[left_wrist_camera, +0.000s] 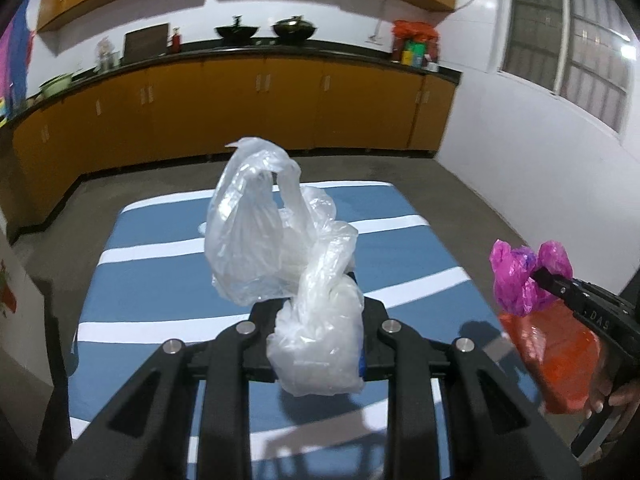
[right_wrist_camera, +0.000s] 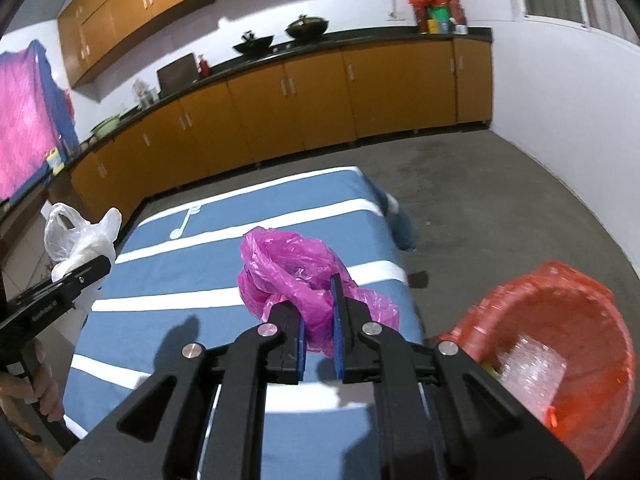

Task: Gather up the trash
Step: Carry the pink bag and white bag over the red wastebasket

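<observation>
Blue white-striped table; orange cabinets; left gripper clamps clear bag; right gripper clamps pink bag.

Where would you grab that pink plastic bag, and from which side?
At its bunched, knotted middle, from the side nearest the person, as the right gripper does now: the pink plastic bag is crumpled thickest there, so the pads bite on layers, not a loose flap.

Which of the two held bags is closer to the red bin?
The pink bag, gripped by the right tool, with the bin just to its right. The clear bag sits in the left tool, farther off.
</observation>
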`<state>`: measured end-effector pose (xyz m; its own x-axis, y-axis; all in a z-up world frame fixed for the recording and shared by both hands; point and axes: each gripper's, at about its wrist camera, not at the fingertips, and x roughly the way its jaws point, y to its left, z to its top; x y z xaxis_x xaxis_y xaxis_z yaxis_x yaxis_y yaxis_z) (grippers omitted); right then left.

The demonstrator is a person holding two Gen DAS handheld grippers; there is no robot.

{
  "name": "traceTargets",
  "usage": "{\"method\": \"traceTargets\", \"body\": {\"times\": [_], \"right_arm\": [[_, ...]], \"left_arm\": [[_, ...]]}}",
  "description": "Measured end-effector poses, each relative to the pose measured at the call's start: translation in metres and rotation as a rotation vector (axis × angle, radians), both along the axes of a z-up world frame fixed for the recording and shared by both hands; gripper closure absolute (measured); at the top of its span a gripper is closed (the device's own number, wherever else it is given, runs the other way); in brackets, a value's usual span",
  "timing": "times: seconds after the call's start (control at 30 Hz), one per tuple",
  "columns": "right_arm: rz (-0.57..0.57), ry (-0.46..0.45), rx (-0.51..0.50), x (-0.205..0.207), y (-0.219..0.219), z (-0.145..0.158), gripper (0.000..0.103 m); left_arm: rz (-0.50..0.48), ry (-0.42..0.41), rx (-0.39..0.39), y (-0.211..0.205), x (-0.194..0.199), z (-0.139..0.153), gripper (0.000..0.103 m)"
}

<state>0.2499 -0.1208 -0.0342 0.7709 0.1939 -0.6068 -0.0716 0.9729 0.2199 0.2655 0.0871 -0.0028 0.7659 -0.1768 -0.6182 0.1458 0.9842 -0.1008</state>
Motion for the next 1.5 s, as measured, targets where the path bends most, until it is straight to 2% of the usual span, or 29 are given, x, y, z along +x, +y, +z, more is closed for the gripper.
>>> {"method": "traceTargets", "body": {"times": [0.23,0.47,0.87,1.13,1.5], "right_arm": [[-0.078,-0.020,0.021,-0.034,-0.026,0.004,0.092],[-0.166,-0.054,0.000,-0.071,-0.060,0.008,0.092],[-0.408,-0.064,0.038,-0.124,-0.136,0.002,0.092],[-0.484,-0.043,0.056,-0.135,-0.160,-0.011,0.092],[-0.538,-0.036,0.079,-0.139,-0.180,-0.016,0.092]], "left_arm": [[-0.085,-0.012,-0.010,-0.039,-0.020,0.009,0.077],[-0.184,-0.008,-0.034,-0.083,-0.038,0.011,0.077],[-0.368,0.020,-0.102,-0.162,-0.054,0.004,0.077],[-0.484,0.031,-0.103,-0.212,-0.055,-0.002,0.077],[-0.597,0.074,-0.094,-0.259,-0.051,-0.022,0.077]]}}
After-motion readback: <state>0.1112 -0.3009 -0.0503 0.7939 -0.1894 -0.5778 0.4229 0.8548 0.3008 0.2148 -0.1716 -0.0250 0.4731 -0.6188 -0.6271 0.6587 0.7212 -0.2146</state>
